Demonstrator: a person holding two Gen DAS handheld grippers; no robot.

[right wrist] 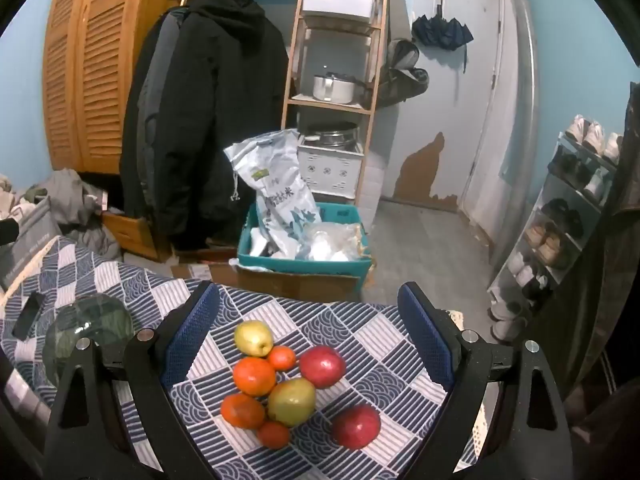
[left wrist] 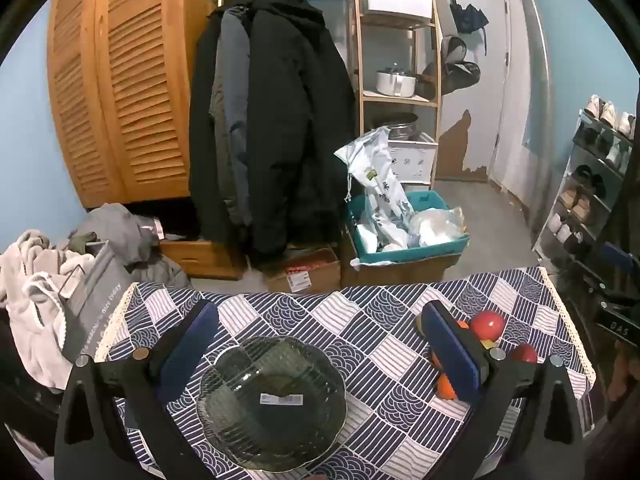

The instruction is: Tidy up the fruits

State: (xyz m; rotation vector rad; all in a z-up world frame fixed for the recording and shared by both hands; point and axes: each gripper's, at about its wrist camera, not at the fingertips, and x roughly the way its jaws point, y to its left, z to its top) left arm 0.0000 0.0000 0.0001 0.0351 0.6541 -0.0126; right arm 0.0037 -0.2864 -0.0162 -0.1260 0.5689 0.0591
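Note:
A dark glass plate (left wrist: 272, 404) with a scalloped rim lies empty on the patterned tablecloth (left wrist: 384, 304), between the fingers of my open left gripper (left wrist: 320, 320). It also shows in the right wrist view (right wrist: 92, 328) at the left. My right gripper (right wrist: 310, 300) is open and empty above a cluster of fruit: a yellow pear (right wrist: 253, 337), a green-yellow pear (right wrist: 291, 401), two red apples (right wrist: 322, 366) (right wrist: 356, 426), and several oranges (right wrist: 254, 376). Some fruit (left wrist: 486, 325) shows beyond the left gripper's right finger.
A teal bin (right wrist: 304, 264) with bags stands on a cardboard box beyond the table's far edge. Coats hang on a rail (left wrist: 272, 120). A shoe rack (right wrist: 560, 216) stands at the right. A laundry pile (left wrist: 36, 280) lies at the left.

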